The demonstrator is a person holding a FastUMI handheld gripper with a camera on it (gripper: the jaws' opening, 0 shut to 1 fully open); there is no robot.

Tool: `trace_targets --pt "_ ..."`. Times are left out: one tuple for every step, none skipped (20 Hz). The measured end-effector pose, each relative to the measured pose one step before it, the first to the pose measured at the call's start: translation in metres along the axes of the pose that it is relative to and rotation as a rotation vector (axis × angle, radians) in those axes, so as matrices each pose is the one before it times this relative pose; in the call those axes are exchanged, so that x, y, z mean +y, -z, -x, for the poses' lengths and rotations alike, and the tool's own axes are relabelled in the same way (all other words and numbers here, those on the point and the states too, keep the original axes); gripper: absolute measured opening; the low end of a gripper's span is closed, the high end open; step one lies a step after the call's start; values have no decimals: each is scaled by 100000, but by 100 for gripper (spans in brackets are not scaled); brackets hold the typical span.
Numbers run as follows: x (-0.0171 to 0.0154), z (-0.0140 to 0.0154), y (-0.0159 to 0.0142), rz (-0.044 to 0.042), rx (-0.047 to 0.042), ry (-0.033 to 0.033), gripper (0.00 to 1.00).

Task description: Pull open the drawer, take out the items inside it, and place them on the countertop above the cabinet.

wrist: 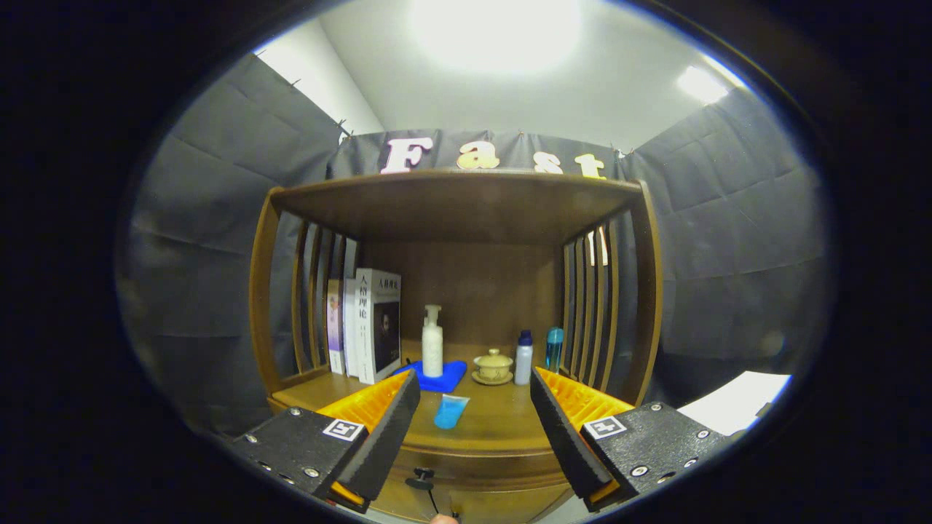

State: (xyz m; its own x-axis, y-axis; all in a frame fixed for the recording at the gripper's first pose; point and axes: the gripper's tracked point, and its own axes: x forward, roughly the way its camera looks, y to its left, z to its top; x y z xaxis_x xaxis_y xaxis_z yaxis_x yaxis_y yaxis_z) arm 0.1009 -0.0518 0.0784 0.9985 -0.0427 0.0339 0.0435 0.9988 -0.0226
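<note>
Hovering open, jaws [473,429] flank blue tube [451,411] near countertop [495,429] edge.

Ahead of the wide-apart claw [473,386] the cabinet [466,211] is brown wood with a smooth, softly shining finish, and so is its countertop [495,422]. The fingers [382,437] wear matt, rough black pads over ribbed orange plastic. Between them lies a glossy blue plastic tube [451,411]; beyond it a white plastic pump bottle [432,342] stands on a blue cloth [450,372], beside a glazed lidded cup [493,366].
</note>
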Motion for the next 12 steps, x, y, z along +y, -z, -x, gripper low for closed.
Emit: trace_targets --pt "6 8 -973 354 -1407 -423 94" --pt "-593 -62 -658 1443 347 1733 94" --pt "-603 2 -207 781 886 1730 94" --pt "-134 -174 -140 160 1183 458 94" --pt "-373 -170 -91 -304 1432 1295 94" --pt "-371 -27 2 -789 512 1130 94" --pt "-416 -80 -154 -1197 340 1031 94" --pt "-287 24 200 -1882 519 780 94" --pt "-264 137 87 -2290 578 345 94" --pt "-131 345 139 -2733 543 28 94" --pt "-32 157 -86 -2366 -592 -308 94" --pt "-30 -38 -202 -1329 -911 1145 94"
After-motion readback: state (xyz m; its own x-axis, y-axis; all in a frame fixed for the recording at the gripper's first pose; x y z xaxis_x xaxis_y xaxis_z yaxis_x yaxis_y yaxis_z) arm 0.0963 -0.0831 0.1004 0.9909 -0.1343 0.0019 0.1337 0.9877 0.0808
